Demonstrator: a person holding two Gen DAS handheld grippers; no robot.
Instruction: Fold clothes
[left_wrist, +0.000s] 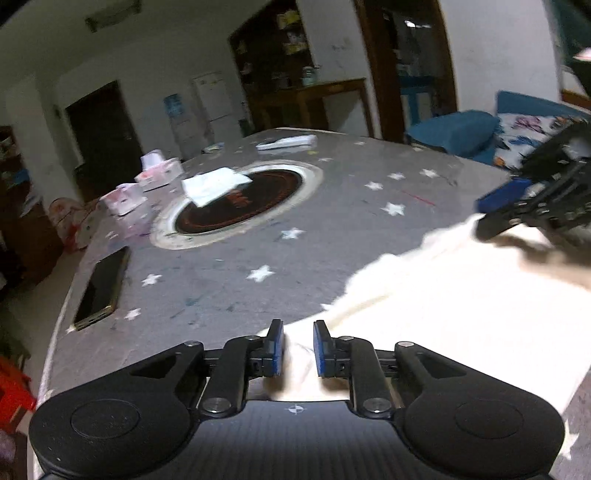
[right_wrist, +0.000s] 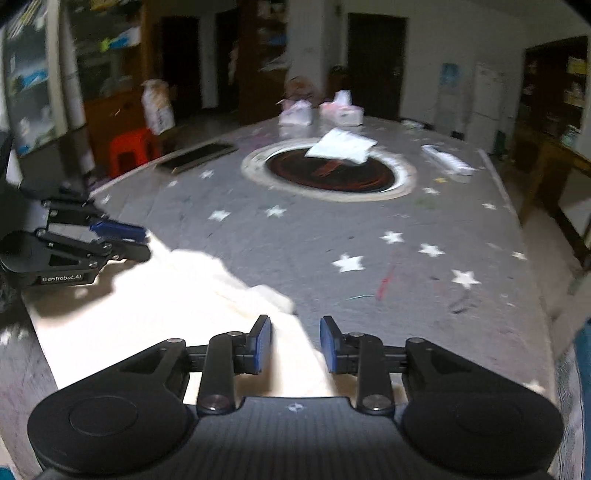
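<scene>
A cream-white garment (left_wrist: 436, 306) lies on the near part of the grey star-patterned table (left_wrist: 229, 266); it also shows in the right wrist view (right_wrist: 177, 295). My left gripper (left_wrist: 298, 347) is open, its blue pads just above the garment's near edge. My right gripper (right_wrist: 295, 345) is open over the garment's other edge. Each gripper shows in the other's view: the right one (left_wrist: 491, 214) at the far right, the left one (right_wrist: 136, 242) at the far left, both over the cloth.
A round black hotplate (left_wrist: 240, 201) sits in the table's middle with a white folded cloth (left_wrist: 214, 184) on it. A phone (left_wrist: 101, 288) lies near the left edge. Tissue boxes (left_wrist: 159, 171) stand at the far left. A red stool (right_wrist: 131, 147) stands beside the table.
</scene>
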